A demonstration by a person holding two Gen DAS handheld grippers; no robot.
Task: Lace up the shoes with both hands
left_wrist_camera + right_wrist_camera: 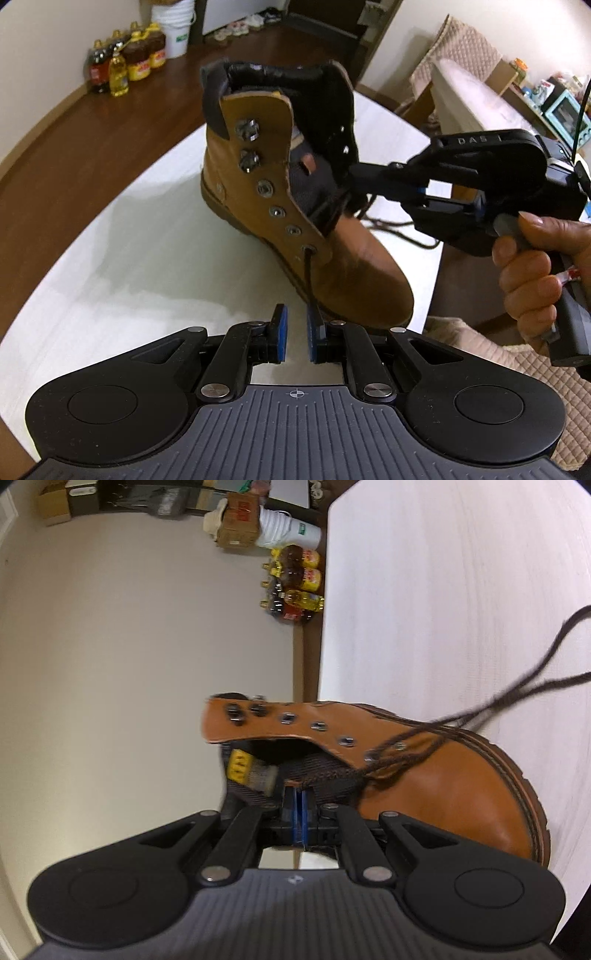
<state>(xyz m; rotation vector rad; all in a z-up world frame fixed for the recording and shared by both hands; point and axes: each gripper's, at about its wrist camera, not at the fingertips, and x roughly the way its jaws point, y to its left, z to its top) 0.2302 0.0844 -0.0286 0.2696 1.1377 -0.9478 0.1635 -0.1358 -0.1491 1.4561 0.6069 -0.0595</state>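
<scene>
A tan leather boot (280, 206) is seen standing on the white counter (122, 266), and every place below is given relative to it. The boot's collar is tipped away from the left wrist camera and its toe points toward that camera. A dark brown lace (309, 280) is threaded through the lowest eyelet of the near flap and runs down to the left claw (295, 334), which is held just in front of the toe with its blue pads parted; the lace passes against the inner face of one pad, but no grip on it is shown. The right claw (300, 814) is pressed at the boot's tongue, its pads drawn together; from the right wrist view the lace (480, 716) appears to end at their tips, though the blur makes it uncertain whether lace or tongue fabric is pinched. In the left wrist view the right claw (356, 173) is seen reaching into the boot's opening from the side, held by the right hand (535, 266). Loose lace lies on the counter beyond the boot. Bottles of oil (125, 62) stand on the floor well behind the boot.
</scene>
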